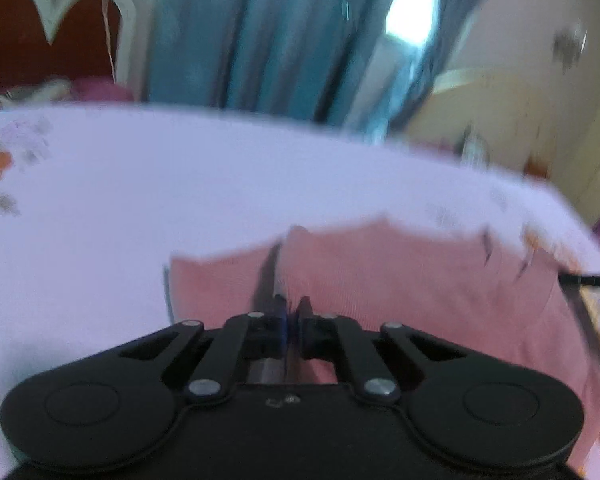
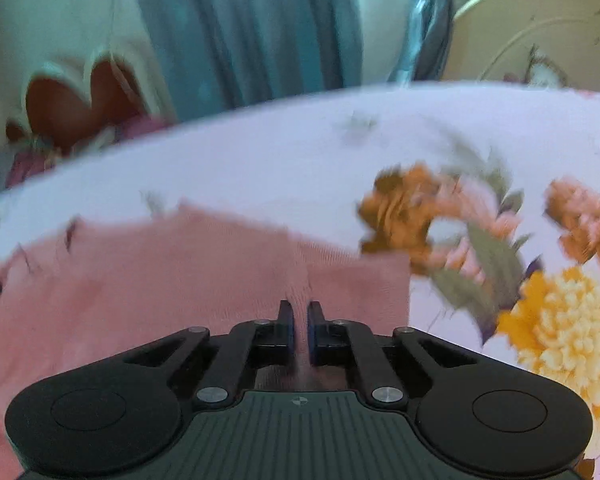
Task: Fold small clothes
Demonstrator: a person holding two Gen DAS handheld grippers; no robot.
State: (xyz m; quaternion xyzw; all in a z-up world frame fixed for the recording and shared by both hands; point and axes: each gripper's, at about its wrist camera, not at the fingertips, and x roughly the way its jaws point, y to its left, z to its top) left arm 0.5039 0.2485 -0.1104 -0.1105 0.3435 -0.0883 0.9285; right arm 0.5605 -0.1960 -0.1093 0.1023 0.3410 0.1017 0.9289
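Your left claw point(image 1: 293, 312) and right claw point(image 2: 300, 312) each pinch a fold of the pink cloth point(image 2: 180, 272), which lies on the floral bedsheet point(image 2: 260, 168).

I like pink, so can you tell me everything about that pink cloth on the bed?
The pink cloth is a small garment of soft, finely ribbed knit, lying on the white flowered bedsheet. Its far part lies flat; its near edge is bunched into ridges where each gripper pinches it. The left gripper is shut on a fold near one side, the right gripper on a fold near the other. Blur hides finer detail.
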